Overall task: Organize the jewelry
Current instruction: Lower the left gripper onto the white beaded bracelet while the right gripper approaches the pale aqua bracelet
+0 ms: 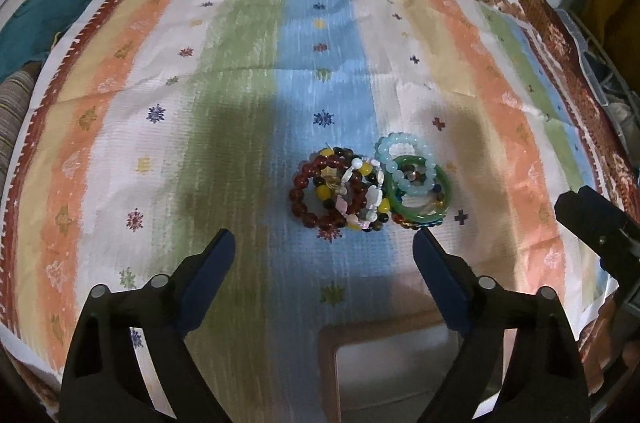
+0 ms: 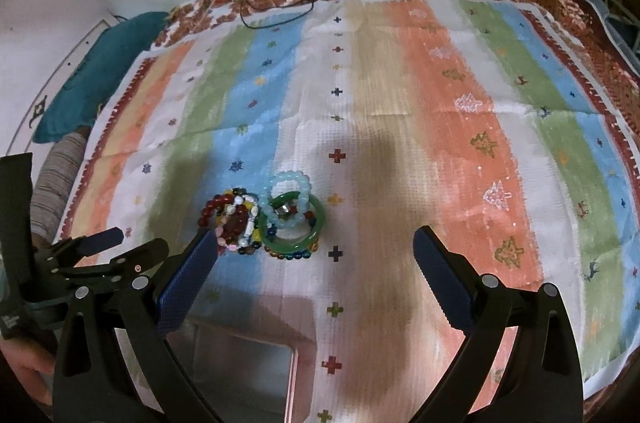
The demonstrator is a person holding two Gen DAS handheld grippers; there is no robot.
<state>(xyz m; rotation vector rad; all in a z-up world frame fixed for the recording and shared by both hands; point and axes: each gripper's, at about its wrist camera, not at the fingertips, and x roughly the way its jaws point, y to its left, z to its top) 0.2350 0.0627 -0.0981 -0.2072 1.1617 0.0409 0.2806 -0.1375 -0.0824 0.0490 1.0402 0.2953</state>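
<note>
Right, both tools are up off the cloth and empty. My left gripper [image 1: 324, 243] has its fingers spread wide with nothing between them, and my right gripper [image 2: 316, 243] is spread wide too.

The jewelry pile [image 1: 368, 187] sits on the striped cloth [image 1: 160, 127], straddling the blue and white bands. From my left tool it lies just ahead, at about one o'clock, near the fingertips. From my right tool the same pile [image 2: 264, 219] is at eleven o'clock, almost touching my left-hand pad [image 2: 192, 279]. I'd judge the left hand better lined up, since the heap falls nearly inside its opening.

The heap runs side to side, roughly nine to three: the dark red bead bracelet [image 1: 308, 191] and mixed beads toward nine, the green bangle [image 1: 424, 195] with the pale blue bead bracelet [image 1: 404, 159] leaning on it toward three.

The left camera shows a pale tray [image 1: 396, 367] below the cloth's near edge, at six o'clock, and my right tool at the three o'clock rim. The right camera shows only that tray's corner, but it does show my whole left tool at eight o'clock, plus the bare right half of the cloth. A thin black cord [image 2: 276, 7] lies at the far edge, twelve o'clock.
</note>
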